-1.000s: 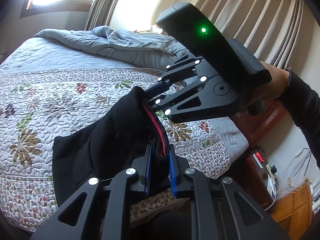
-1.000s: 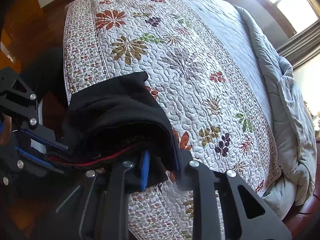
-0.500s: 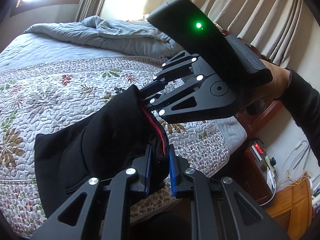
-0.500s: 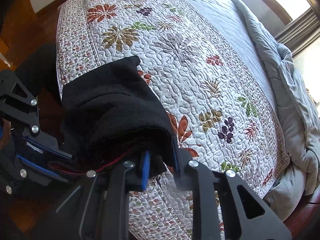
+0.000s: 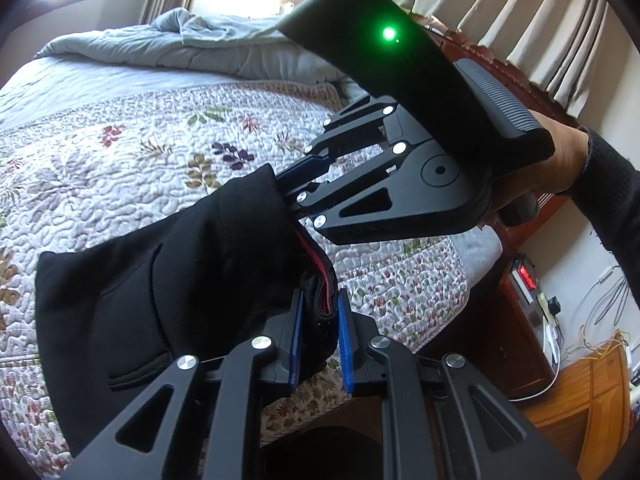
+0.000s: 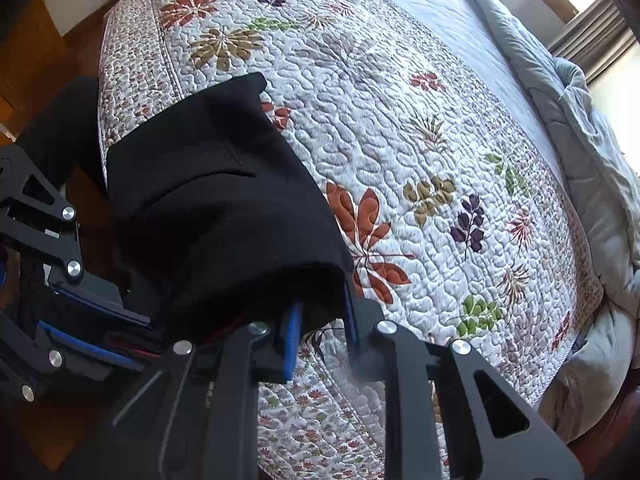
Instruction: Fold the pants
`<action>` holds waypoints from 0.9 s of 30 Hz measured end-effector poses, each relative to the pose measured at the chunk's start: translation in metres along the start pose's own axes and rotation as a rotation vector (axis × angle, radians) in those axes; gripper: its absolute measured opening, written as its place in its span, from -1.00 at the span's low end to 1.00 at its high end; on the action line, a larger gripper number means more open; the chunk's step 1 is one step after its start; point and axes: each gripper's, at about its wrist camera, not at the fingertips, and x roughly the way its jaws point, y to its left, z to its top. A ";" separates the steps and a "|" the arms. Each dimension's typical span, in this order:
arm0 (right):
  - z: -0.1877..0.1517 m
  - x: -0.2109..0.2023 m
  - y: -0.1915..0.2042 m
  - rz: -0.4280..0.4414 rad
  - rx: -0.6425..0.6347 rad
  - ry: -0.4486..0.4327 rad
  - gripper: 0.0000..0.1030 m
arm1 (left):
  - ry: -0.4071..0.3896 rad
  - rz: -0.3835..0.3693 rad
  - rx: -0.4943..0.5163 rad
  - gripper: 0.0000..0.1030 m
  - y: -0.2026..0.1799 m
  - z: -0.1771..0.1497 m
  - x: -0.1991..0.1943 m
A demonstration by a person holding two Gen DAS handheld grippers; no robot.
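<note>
The black pants hang bunched over the near edge of a bed, with a red inner waistband strip showing. My left gripper is shut on the waistband edge. My right gripper is shut on the same bunched edge a little farther along; it also shows in the left wrist view, just above and beyond the left one. The pants drape away from both grippers onto the quilt. The lower legs are hidden.
The bed carries a floral quilt and a rumpled grey duvet at the far end. A wooden nightstand with a red-lit device stands by the bed, curtains behind it. Wooden floor lies beside the bed.
Both grippers, still holding the pants, have moved over the bed; more of the black cloth now lies on the quilt.
</note>
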 end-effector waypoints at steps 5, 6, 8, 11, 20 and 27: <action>-0.015 0.016 -0.004 0.010 0.027 0.008 -0.70 | 0.037 0.002 -0.005 -0.71 0.000 -0.005 0.020; -0.018 0.020 -0.006 0.016 0.034 0.010 -0.75 | 0.043 0.002 -0.008 -0.71 0.001 -0.006 0.024; -0.023 0.024 -0.007 0.022 0.042 0.013 -0.77 | 0.059 0.001 -0.016 -0.71 0.003 -0.009 0.032; -0.029 0.032 -0.010 0.032 0.060 0.017 -0.78 | 0.079 0.002 -0.023 -0.71 0.004 -0.012 0.041; -0.050 0.039 -0.019 0.089 0.191 -0.025 -0.78 | 0.116 -0.010 -0.039 -0.71 0.006 -0.024 0.058; -0.078 0.048 -0.023 0.147 0.409 -0.057 -0.71 | 0.146 -0.008 -0.040 -0.68 0.009 -0.029 0.066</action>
